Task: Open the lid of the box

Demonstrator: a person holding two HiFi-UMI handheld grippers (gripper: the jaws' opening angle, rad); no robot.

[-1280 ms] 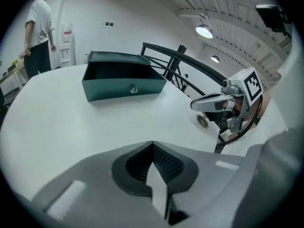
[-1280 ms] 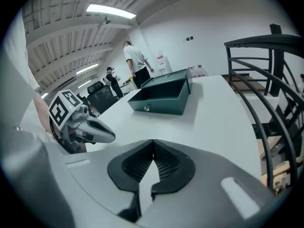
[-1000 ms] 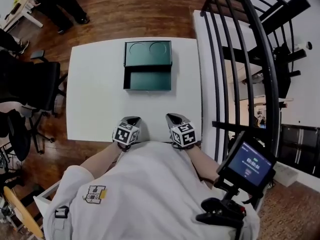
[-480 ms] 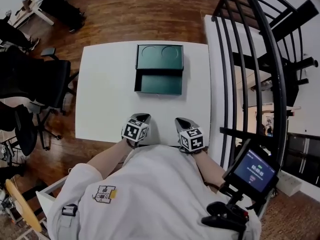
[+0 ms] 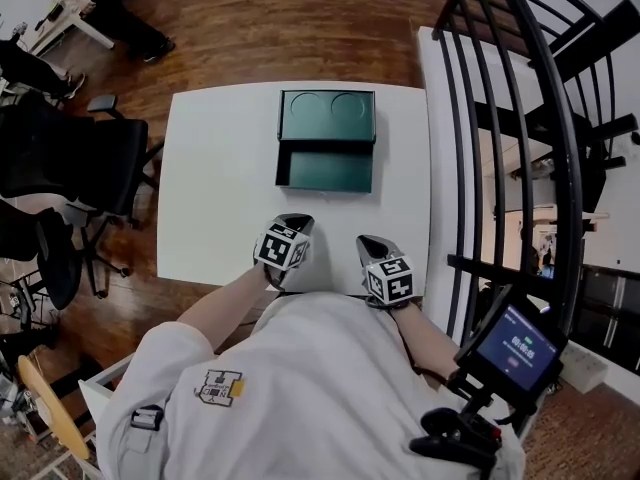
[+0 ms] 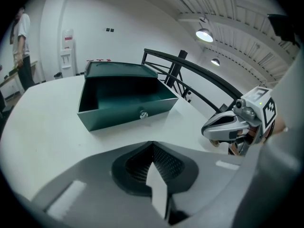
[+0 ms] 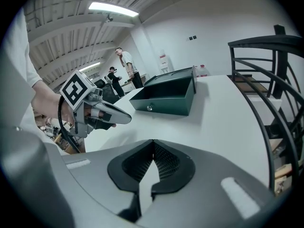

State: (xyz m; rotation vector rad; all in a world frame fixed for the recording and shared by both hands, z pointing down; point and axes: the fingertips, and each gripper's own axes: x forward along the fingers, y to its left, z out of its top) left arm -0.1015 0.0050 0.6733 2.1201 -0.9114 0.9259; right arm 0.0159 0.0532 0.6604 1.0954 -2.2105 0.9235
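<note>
On the white rectangular counter (image 5: 220, 188), the dark green metal box (image 5: 325, 171) sits at the far middle, its lid (image 5: 327, 116) swung open behind it. Near the front edge, the left hand-held gripper (image 5: 296, 220) and the right hand-held gripper (image 5: 367, 240) hover well apart from the box, jaws fully closed on nothing

Wood floor (image 5: 300, 28), wht table (image 5: 215, 188), blk railing (image 7: 266, 39) R, office chair (image 5: 70, 163) L, ceiling lamps (image 6: 204, 34).

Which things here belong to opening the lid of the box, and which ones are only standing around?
For the job:
- green box, with its lid already swung back
- left gripper and right gripper, both shut and empty

Only standing around:
- white table
- black chair
- black railing
- small screen
</note>
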